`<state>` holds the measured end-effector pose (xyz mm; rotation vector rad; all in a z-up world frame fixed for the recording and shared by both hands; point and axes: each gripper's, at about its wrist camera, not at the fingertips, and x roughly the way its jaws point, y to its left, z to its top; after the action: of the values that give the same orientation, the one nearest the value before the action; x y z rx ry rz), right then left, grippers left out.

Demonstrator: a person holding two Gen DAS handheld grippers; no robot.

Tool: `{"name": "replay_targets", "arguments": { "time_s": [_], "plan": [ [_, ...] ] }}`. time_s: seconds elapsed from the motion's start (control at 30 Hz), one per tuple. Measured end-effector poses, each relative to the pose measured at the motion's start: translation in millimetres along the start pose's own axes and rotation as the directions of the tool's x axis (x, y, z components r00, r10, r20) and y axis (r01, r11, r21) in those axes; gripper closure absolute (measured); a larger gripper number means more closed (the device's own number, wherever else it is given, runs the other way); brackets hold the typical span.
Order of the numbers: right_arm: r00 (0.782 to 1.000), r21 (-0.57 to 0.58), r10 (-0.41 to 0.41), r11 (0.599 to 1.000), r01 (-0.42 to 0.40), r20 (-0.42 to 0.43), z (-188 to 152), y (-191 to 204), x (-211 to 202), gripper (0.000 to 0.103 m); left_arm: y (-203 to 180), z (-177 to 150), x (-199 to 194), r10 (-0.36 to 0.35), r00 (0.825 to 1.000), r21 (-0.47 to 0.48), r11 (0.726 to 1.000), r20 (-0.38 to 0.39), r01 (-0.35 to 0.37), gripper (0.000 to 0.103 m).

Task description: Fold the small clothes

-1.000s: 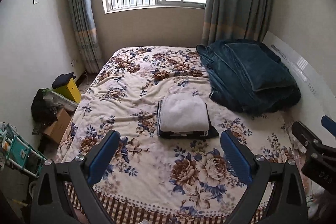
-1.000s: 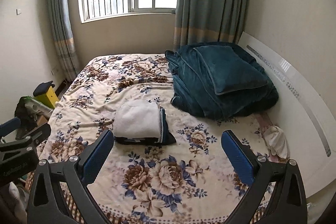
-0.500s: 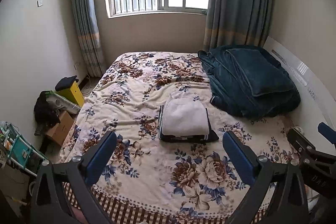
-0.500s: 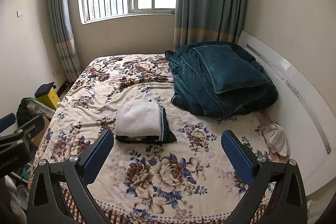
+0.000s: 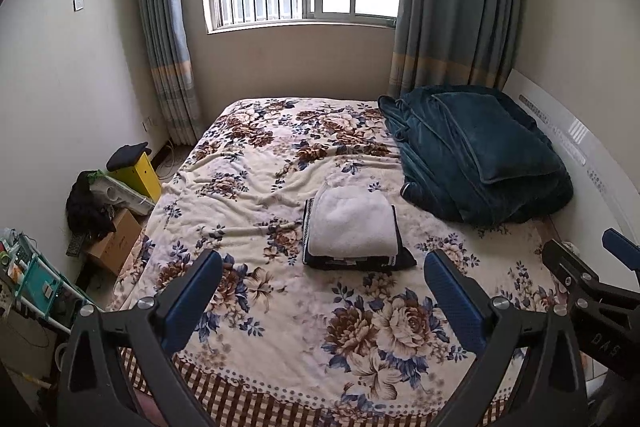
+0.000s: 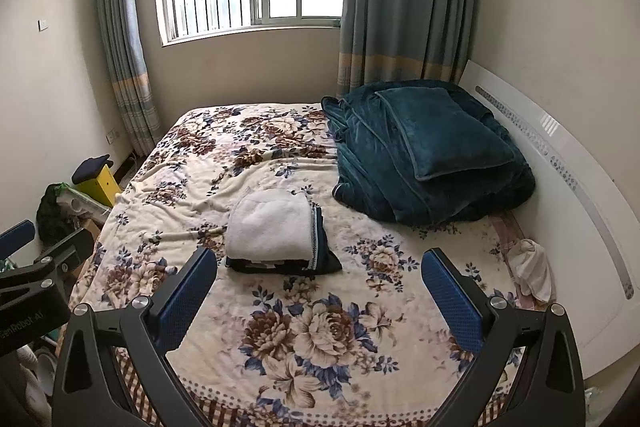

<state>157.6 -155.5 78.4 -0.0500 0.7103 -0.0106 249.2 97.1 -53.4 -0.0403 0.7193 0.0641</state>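
Observation:
A folded white fleece garment (image 5: 352, 221) lies on top of a folded dark navy garment (image 5: 402, 259) in the middle of the floral bed (image 5: 256, 187). The stack also shows in the right wrist view, white piece (image 6: 270, 227) over navy piece (image 6: 324, 255). My left gripper (image 5: 324, 291) is open and empty, held back above the bed's near edge. My right gripper (image 6: 320, 287) is open and empty, likewise well short of the stack. Each gripper shows at the edge of the other's view.
A folded teal blanket with a pillow (image 5: 480, 155) fills the bed's far right. A white headboard (image 6: 580, 187) runs along the right, with a small white cloth (image 6: 532, 267) beside it. Boxes, a yellow stool (image 5: 140, 175) and clutter stand left of the bed.
Both grippers have pulled back and risen away from the bed; the folded stack looks smaller and farther off. Both stay open and empty.

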Motion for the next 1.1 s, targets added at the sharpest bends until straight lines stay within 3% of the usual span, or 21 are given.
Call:
{"name": "replay_targets", "arguments": {
  "time_s": [1.1],
  "plan": [
    [1.0, -0.002, 0.014, 1.0, -0.014, -0.005, -0.1, 1.8, 1.9, 0.0, -0.5, -9.3, -5.2, 0.029, 1.0, -0.012, 1.0, 0.01, -0.029, 0.0]
  ]
}}
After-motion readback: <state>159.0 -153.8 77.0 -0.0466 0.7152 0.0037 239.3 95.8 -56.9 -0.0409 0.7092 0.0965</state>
